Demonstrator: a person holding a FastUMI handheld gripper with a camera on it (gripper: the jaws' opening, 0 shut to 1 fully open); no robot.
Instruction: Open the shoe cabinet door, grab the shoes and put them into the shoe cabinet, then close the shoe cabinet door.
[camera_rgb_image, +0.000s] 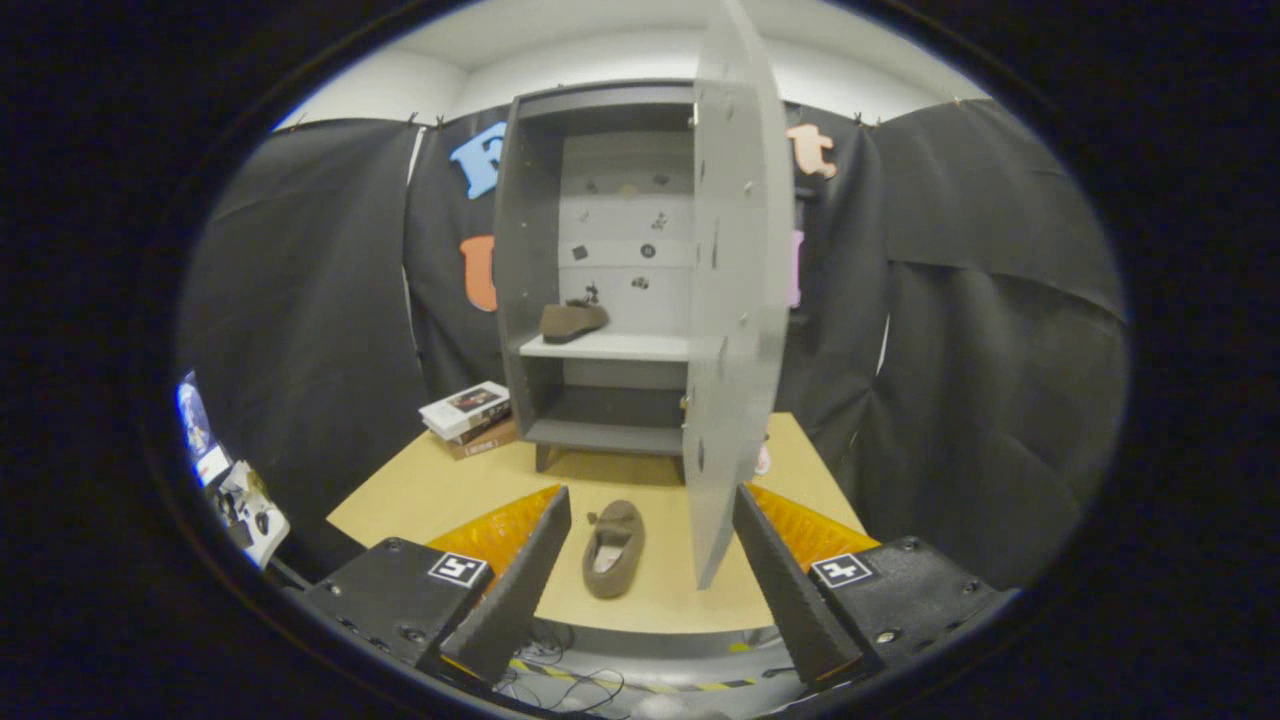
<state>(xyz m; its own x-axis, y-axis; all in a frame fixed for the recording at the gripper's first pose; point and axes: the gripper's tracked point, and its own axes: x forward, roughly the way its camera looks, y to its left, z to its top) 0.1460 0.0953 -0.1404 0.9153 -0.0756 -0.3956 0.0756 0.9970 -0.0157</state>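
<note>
A grey shoe cabinet (528, 250) stands at the back of the wooden table (420, 495). Its door (738, 300) is swung wide open toward me, edge-on at the cabinet's right side. One brown shoe (572, 320) rests on the cabinet's middle shelf (610, 347). A second brown shoe (612, 548) lies on the table in front of the cabinet, opening up, just ahead of and between my fingers. My gripper (652, 505) is open with nothing between its fingers, hovering above the table's near edge.
A stack of books (470, 417) lies on the table left of the cabinet. Black cloth walls surround the booth. Cables (560, 680) run on the floor below the table's front edge. Some papers and gear (240, 505) sit low at the far left.
</note>
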